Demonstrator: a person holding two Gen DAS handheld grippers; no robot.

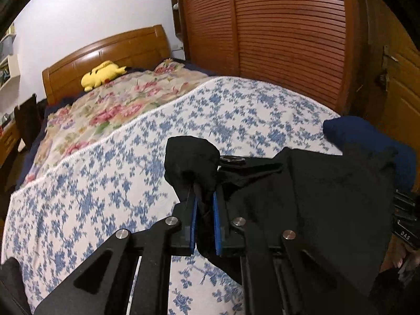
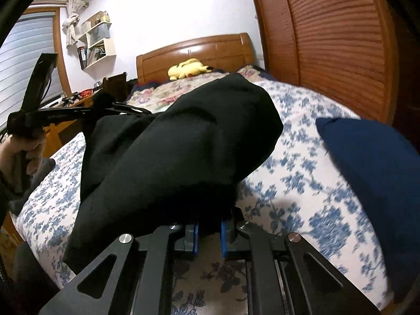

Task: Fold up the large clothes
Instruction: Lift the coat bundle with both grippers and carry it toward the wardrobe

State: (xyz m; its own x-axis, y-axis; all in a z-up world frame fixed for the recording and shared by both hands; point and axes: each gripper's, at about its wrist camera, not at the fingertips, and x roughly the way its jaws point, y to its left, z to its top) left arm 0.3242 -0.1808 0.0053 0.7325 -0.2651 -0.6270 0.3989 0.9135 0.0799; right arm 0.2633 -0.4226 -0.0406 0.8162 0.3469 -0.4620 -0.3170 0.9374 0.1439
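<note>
1. Fingers: the left gripper [image 1: 206, 197] is clenched on a bunched corner of the black garment [image 1: 328, 183]; cloth fills the narrow gap between its blue pads [image 1: 217, 225] and balloons out past the tips. The right gripper [image 2: 210, 225] is likewise clamped on the garment [image 2: 183, 144], its fingers buried under a thick hump of cloth.
2. Location of garment: it hangs between the two grippers above the bed [image 1: 105, 183], over the blue-flowered sheet. In the left view it spreads from the fingers toward 3 o'clock; in the right view it runs from the fingers toward 10 o'clock, where the person's hand [image 2: 23, 152] holds the left gripper's handle.
3. Done, as judged: both corners appear secured and the garment lifted. No fold or crease line is visible; the cloth is slack and rumpled.
4. Outstanding, as judged: spreading the garment flat on the sheet, then all folds. The task looks to be at an early stage.
5. Surroundings: a dark blue pillow [image 2: 367, 162] lies at 3 o'clock of the garment in the right view; a yellow plush [image 1: 101, 74] sits at 11 o'clock by the headboard, well apart. The sheet ahead appears free for laying out.
6. Limits: the garment's type and full extent cannot be told.
</note>
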